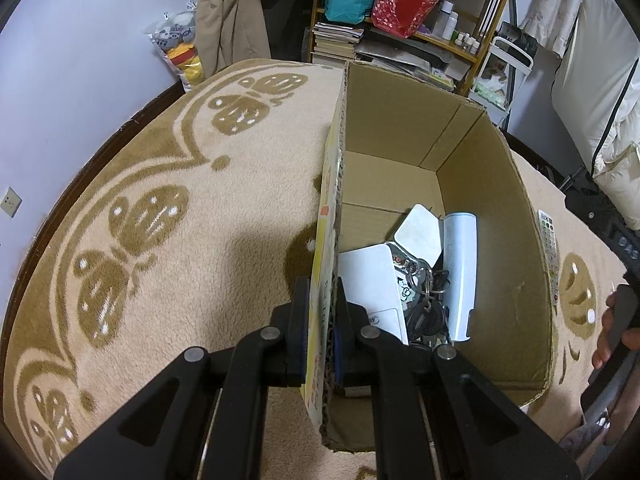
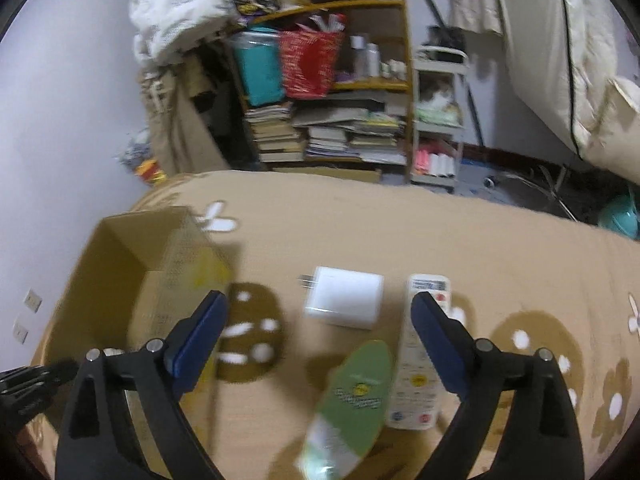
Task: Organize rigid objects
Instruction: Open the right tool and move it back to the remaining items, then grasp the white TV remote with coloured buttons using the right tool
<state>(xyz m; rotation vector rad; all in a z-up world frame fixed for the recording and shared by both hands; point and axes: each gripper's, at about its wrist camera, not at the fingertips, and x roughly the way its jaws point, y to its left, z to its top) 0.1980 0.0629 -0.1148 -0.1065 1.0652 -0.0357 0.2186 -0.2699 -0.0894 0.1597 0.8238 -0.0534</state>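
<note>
one cardboard box stands on one patterned blanket. inside the box i count one white tube, two flat white things, a larger one and a smaller one, and one bunch of keys; the number of single keys i cannot tell. outside the box lie three things: one white charger plug, one white remote control and one green and white tube. two grippers are in the views, the left gripper and the right gripper. one hand shows at the edge.
</note>
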